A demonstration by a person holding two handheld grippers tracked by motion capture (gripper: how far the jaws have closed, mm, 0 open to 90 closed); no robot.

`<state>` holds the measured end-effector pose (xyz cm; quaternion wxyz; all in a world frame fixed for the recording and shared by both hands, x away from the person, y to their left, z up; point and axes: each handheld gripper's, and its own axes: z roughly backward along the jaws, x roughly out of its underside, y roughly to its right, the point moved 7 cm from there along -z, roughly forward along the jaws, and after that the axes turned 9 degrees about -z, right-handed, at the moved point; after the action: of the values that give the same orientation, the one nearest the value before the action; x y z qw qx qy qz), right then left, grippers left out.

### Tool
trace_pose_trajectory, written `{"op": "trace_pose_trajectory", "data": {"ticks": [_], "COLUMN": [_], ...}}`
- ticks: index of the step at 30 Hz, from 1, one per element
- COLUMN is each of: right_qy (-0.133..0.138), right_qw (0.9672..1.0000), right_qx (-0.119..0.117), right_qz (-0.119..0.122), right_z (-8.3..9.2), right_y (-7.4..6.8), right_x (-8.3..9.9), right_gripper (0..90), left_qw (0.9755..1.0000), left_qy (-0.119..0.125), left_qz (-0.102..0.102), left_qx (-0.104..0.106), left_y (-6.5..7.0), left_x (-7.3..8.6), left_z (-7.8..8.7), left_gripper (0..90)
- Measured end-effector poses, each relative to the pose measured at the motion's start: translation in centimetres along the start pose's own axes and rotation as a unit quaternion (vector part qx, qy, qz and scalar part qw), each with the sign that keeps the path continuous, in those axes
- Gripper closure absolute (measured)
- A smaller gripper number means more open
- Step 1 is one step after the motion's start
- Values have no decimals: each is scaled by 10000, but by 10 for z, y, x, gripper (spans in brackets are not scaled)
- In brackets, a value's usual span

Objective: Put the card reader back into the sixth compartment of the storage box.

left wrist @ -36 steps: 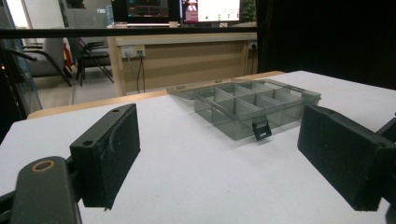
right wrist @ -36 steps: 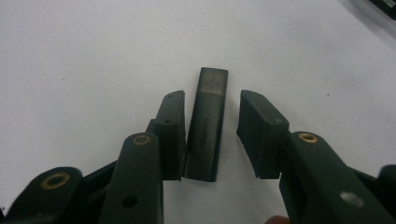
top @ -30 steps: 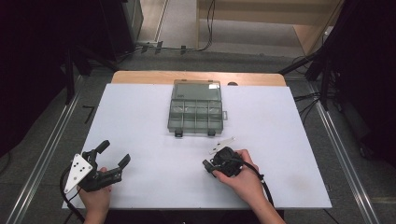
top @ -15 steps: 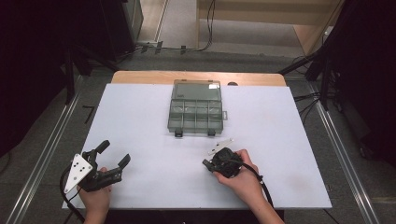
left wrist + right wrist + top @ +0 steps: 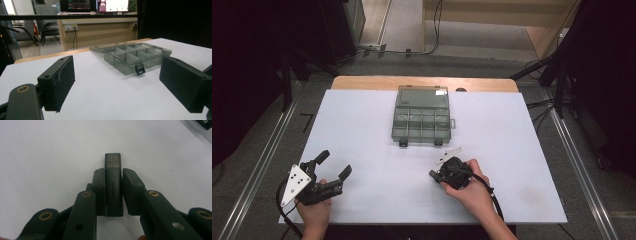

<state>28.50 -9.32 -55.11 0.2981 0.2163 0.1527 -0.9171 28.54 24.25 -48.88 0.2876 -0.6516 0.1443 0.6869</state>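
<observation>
Grip on a dark USB adapter (image 5: 113, 186): the right claw (image 5: 113, 176) clamps its long flat sides, translucent cap jutting ahead over the white table (image 5: 50, 150). Judged light, rigid and smooth-shelled (mid-body hold resists twisting). Left claw (image 5: 117, 82) gapes empty.

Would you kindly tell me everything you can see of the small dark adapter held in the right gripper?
The USB adapter is a slim, dark grey plastic-looking stick with pale lettering along its body and a translucent smoky cap at its far end. It points straight out along the right gripper, whose two black pads are shut against its long sides, over the white table.
</observation>
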Motion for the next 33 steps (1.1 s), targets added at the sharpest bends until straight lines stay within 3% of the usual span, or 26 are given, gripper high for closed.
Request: {"op": "trace_pose_trajectory", "data": {"ticks": [19, 33], "right_qy": [93, 170], "right_qw": [9998, 9998], "right_qx": [-117, -140], "right_qz": [-102, -32], "right_z": [11, 23], "right_y": [8, 13], "right_x": [-6, -21], "right_gripper": [710, 710], "left_qw": [10000, 10000], "left_qy": [-12, -7], "left_qz": [-19, -13], "left_qx": [0, 4], "left_y": [0, 0], "left_x": [0, 0], "left_z": [0, 0], "left_gripper": [132, 132]}}
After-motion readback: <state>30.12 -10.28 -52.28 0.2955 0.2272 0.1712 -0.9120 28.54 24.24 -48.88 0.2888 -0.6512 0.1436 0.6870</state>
